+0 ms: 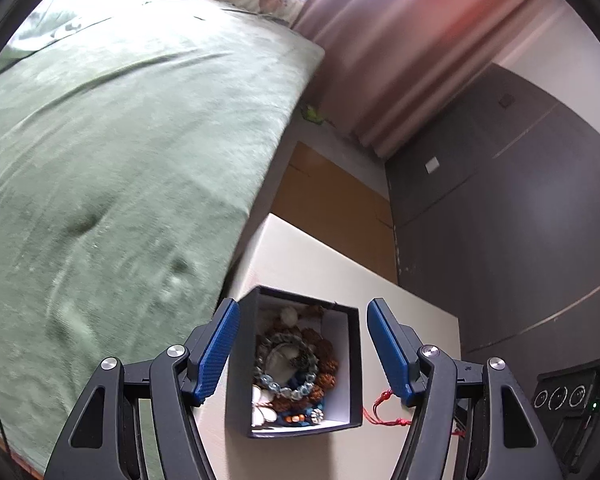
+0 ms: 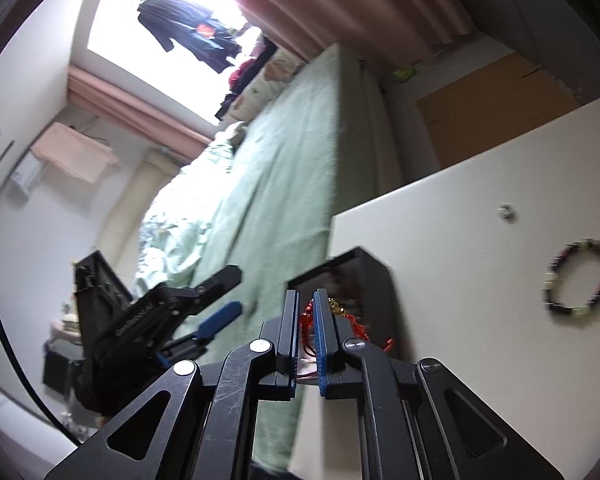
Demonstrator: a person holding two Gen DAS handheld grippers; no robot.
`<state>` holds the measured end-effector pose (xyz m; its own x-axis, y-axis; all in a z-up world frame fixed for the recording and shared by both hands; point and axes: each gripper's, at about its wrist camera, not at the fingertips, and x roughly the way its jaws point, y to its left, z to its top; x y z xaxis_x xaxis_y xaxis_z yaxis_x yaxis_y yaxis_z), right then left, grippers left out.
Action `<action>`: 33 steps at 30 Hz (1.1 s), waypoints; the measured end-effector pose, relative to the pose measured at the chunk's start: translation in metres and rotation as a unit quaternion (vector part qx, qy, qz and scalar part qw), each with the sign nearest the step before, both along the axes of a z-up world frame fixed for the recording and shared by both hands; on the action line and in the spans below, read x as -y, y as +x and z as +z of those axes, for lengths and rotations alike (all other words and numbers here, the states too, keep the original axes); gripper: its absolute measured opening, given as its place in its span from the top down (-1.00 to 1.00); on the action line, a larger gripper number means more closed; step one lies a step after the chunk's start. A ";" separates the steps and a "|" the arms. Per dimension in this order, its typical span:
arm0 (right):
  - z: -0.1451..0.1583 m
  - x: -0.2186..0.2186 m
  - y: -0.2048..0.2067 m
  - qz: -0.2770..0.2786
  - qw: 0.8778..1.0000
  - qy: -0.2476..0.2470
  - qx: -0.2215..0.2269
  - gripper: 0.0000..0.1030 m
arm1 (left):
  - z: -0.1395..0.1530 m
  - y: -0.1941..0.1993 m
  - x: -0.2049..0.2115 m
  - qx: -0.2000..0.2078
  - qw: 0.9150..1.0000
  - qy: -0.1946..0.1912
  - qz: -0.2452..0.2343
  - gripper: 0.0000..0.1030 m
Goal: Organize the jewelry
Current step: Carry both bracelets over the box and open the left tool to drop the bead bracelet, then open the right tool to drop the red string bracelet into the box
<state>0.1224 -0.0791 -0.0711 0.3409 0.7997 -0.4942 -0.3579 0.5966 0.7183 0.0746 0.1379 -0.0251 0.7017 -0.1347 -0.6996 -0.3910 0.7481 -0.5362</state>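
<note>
Item: jewelry sorting, step in hand judged to be carrying a red corded piece to the box.

Right gripper: fingers pressed together, pinching the red cord piece, which showed a small gold bit and trailed to the right of the pads. It hung just in front of the black box.

Left gripper: fingers spread, nothing between the pads; they stood on either side of the box without touching it.

Box contents, left wrist view only: beaded bracelets in brown, blue and white, heaped together. A red cord end lay just beside the box's right wall.

Table: white. The right wrist view alone showed a dark beaded bracelet lying well apart from the box, and a small ring-like item farther back, too blurred to name.

Beyond: green bed.

Next move, as judged: lift the cord over the rim, part the fingers above the heap, then fetch the dark bracelet.
</note>
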 end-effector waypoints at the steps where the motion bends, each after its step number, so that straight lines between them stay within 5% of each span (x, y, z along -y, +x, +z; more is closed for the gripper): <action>1: 0.001 -0.005 0.000 0.005 1.000 0.009 0.003 0.83 | 0.000 -0.001 -0.002 0.001 1.000 -0.003 0.002 -0.30; 7: -0.010 -0.029 0.007 -0.003 1.000 0.022 0.015 0.74 | 0.001 -0.002 -0.011 0.010 1.000 -0.006 0.017 -0.30; 9: -0.021 -0.032 0.012 -0.001 1.000 0.012 -0.016 -0.01 | 0.003 -0.004 -0.013 0.014 1.000 -0.003 0.020 -0.30; 10: -0.026 -0.030 0.014 -0.007 0.999 0.011 -0.030 -0.23 | 0.004 -0.004 -0.014 0.016 1.000 0.000 0.022 -0.30; 22: -0.007 0.021 0.011 -0.064 0.997 -0.022 -0.025 -0.26 | 0.008 -0.006 0.004 0.030 1.000 -0.009 0.002 -0.30; 30: 0.000 0.078 0.001 -0.108 0.993 -0.046 -0.018 -0.27 | 0.018 -0.004 0.047 0.018 0.998 0.042 -0.034 -0.30; 33: 0.005 0.096 0.000 -0.126 0.990 -0.059 -0.015 -0.51 | 0.020 -0.002 0.068 0.013 0.997 0.051 -0.064 -0.30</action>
